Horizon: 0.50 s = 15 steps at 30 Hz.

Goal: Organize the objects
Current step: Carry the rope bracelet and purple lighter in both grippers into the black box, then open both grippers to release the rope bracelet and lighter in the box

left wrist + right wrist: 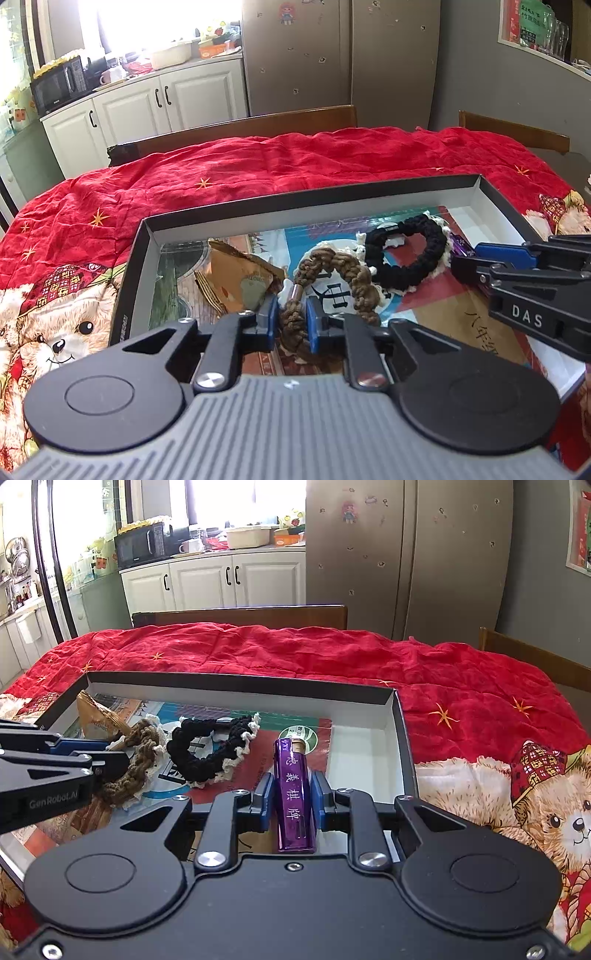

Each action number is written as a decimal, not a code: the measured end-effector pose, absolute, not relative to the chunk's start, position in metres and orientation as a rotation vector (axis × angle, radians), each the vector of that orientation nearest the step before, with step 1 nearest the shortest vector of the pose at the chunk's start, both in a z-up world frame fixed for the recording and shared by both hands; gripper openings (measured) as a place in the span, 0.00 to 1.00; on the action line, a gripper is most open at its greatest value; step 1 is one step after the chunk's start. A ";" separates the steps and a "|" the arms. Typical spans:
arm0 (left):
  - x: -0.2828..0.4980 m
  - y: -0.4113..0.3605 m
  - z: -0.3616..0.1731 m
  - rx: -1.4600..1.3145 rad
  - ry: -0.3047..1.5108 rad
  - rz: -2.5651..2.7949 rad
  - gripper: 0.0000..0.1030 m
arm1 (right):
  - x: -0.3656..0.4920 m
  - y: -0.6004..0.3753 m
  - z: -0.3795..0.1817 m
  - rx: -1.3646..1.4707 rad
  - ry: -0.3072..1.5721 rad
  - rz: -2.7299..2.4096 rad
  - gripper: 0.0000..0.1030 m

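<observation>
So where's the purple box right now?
The purple box is between the right gripper's pads over the tray, right of the black scrunchie in the right wrist view.

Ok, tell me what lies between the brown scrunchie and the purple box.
The black scrunchie with cream trim lies between the brown scrunchie and the purple box, inside the tray. The right wrist view shows it best.
</observation>
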<state>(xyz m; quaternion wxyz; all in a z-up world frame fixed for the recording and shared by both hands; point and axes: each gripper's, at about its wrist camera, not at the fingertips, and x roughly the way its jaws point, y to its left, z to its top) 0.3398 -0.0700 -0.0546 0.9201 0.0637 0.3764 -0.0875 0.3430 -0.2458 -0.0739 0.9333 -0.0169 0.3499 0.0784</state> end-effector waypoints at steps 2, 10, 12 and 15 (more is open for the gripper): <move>0.338 -0.070 -0.054 0.131 0.773 -0.181 0.30 | 0.343 -0.246 -0.074 -0.033 0.717 0.160 0.21; 0.331 -0.069 -0.046 0.116 0.751 -0.187 0.42 | 0.341 -0.247 -0.073 -0.029 0.710 0.157 0.28; 0.327 -0.068 -0.042 0.109 0.741 -0.190 0.48 | 0.338 -0.248 -0.071 -0.022 0.703 0.158 0.31; 0.320 -0.066 -0.036 0.103 0.722 -0.195 0.50 | 0.333 -0.249 -0.065 -0.017 0.692 0.164 0.32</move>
